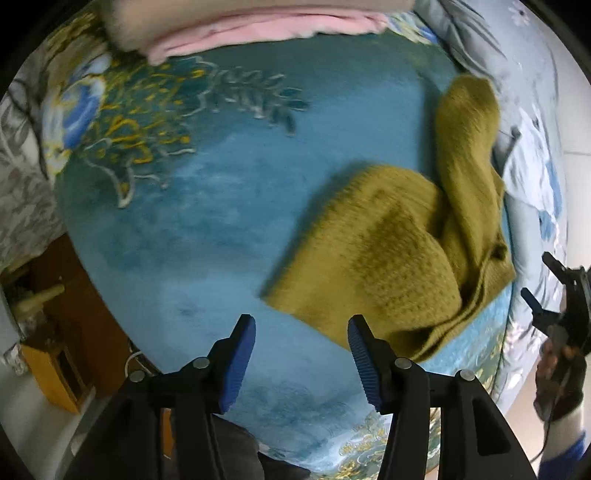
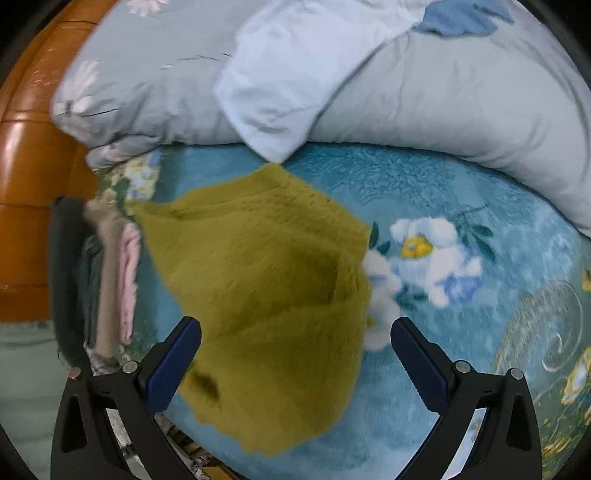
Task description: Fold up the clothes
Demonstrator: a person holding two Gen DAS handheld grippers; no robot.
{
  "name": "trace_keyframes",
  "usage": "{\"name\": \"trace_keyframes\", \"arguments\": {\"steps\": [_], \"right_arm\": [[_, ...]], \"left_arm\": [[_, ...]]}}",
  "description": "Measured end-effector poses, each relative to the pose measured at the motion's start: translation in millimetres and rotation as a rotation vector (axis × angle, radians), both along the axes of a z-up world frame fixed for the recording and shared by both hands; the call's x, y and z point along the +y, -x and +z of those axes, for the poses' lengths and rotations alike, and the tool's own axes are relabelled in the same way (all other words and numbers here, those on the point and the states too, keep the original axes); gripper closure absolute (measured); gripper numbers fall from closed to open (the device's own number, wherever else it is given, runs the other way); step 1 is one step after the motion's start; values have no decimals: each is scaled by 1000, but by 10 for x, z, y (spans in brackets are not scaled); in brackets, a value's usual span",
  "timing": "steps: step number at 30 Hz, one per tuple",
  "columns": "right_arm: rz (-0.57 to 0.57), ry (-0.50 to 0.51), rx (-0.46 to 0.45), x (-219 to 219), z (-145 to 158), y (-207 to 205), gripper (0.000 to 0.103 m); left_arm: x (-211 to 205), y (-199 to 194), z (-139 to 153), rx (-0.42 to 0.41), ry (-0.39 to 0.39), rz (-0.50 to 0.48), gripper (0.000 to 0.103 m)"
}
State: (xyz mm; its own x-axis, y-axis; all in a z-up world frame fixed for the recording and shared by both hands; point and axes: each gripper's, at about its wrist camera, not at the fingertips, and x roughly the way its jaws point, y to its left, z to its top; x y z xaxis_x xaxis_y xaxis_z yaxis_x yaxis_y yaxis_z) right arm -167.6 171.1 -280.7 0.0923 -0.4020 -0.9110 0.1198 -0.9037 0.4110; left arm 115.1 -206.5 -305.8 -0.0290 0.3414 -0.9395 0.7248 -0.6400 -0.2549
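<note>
You worked over a bed covered by a plush teal blanket with a blue-and-yellow flower print point(image 1: 207, 206), with a pale grey floral quilt point(image 2: 461, 110) heaped along one edge and a stack of folded beige and pink clothes point(image 1: 258, 22) at another. The olive-green knitted sweater point(image 1: 399, 251) lay crumpled and partly doubled over on the blanket, one section draped across the rest.

The risk, as I judge it, was that a pinch taken from that bunched pile would catch two layers at once and drag the fold askew; the loose knit could also slip off the pads if you gripped only the edge.

Your left gripper point(image 1: 301, 363) stood released, jaws apart with nothing between them, and the sweater's near edge lay just beyond its right finger. Your right gripper point(image 2: 295, 363) was spread wide and empty, hovering over the sweater, which showed between its fingers.
</note>
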Motion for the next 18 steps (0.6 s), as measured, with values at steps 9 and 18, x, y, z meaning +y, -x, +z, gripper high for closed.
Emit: {"name": "trace_keyframes", "arguments": {"steps": [9, 18], "right_arm": [[34, -57, -104, -33, -591, 268, 24], [-72, 25, -255, 180, -972, 69, 27]], "left_arm": [[-18, 117, -83, -6, -28, 15, 45], [123, 294, -70, 0, -51, -44, 42]]}}
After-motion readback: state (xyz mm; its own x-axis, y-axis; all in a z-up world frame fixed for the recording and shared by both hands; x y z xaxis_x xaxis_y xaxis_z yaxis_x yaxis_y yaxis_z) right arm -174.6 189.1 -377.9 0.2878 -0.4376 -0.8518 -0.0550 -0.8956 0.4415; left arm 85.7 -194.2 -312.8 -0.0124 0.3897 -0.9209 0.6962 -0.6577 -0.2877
